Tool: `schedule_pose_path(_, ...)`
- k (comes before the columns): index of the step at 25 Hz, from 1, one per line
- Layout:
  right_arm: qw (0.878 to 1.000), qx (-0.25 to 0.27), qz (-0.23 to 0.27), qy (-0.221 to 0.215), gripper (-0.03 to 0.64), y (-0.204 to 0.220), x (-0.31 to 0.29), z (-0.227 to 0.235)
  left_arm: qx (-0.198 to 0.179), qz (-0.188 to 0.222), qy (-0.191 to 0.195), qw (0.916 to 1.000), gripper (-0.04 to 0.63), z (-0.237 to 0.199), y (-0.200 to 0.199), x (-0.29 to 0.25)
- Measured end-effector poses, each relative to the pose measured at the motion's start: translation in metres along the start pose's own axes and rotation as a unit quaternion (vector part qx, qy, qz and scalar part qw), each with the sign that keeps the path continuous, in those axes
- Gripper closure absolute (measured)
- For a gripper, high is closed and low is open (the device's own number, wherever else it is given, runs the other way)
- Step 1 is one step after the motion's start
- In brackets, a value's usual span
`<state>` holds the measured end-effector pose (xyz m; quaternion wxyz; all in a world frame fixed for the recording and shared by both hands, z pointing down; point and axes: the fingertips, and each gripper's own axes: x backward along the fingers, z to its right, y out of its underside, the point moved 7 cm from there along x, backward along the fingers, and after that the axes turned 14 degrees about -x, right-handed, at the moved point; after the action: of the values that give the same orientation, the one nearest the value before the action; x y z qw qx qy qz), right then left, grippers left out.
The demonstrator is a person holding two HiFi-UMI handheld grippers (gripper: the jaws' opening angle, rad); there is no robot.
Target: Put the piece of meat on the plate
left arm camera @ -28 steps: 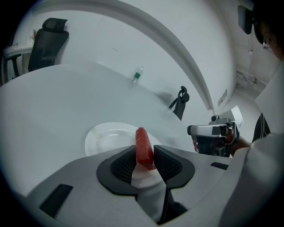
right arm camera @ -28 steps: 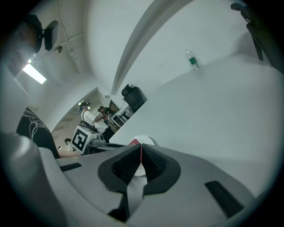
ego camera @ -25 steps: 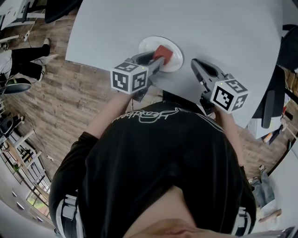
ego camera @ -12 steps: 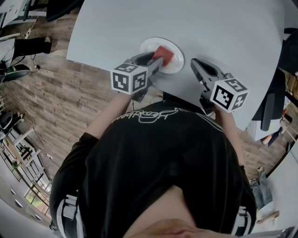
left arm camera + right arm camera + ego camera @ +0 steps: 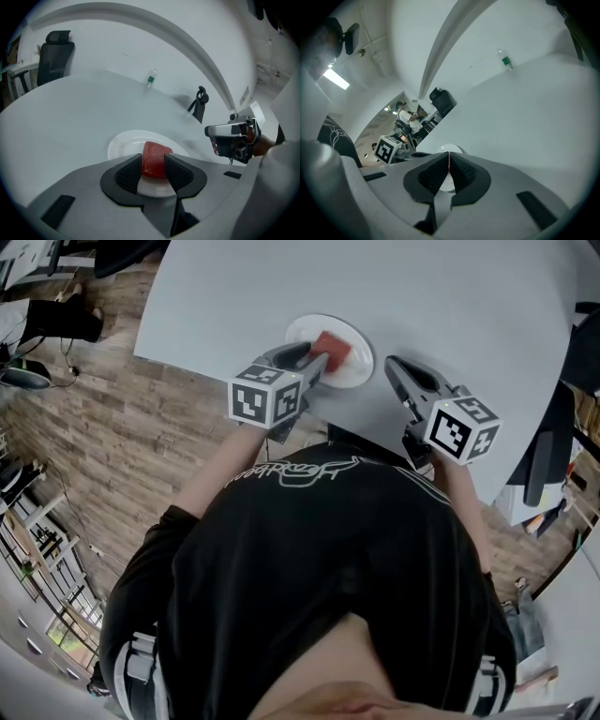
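The red piece of meat (image 5: 331, 346) lies on the white plate (image 5: 298, 329) on the grey table. My left gripper (image 5: 314, 360) reaches over the plate's near rim. In the left gripper view the meat (image 5: 157, 151) sits on the plate (image 5: 121, 143) between the gripper's (image 5: 153, 161) spread jaws, whose pads flank it loosely. My right gripper (image 5: 390, 365) hovers to the right of the plate, apart from it. Its pads meet in the right gripper view (image 5: 449, 166), with nothing held, and the plate (image 5: 451, 149) shows just beyond them.
A small bottle (image 5: 150, 78) stands far back on the table (image 5: 450, 296). An office chair (image 5: 55, 54) is beyond the table's far left edge. A dark chair (image 5: 544, 437) stands by the right edge. The table's near edge runs just under both grippers.
The left gripper has shifted slightly to the right and its jaws have spread a little around the meat, which now rests on the plate. The right gripper has stayed still.
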<state>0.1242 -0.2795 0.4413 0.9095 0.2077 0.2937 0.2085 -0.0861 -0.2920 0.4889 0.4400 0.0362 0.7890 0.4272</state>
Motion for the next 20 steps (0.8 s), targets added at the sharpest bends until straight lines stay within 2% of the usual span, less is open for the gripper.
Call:
schedule_pose_path(7,1.000,0.001,0.003,-0.002,0.604,0.000,0.003,-0.002,-0.012,0.003,0.001,0.9999,0.445,0.001,-0.002,0.002)
schedule_pose_path(11,1.000,0.015,0.016,-0.015,0.604,0.000,0.007,-0.009,-0.013,0.016,0.003,0.9998,0.445,0.006,-0.008,0.008)
schedule_pose_path(16,0.999,0.032,0.021,-0.010,0.604,0.005,0.010,-0.023,-0.021,0.036,0.003,0.9991,0.445,0.011,-0.018,0.028)
schedule_pose_path(20,0.999,0.037,0.032,-0.007,0.604,0.011,0.016,-0.035,-0.022,0.065,0.006,0.9976,0.502,0.019,-0.026,0.050)
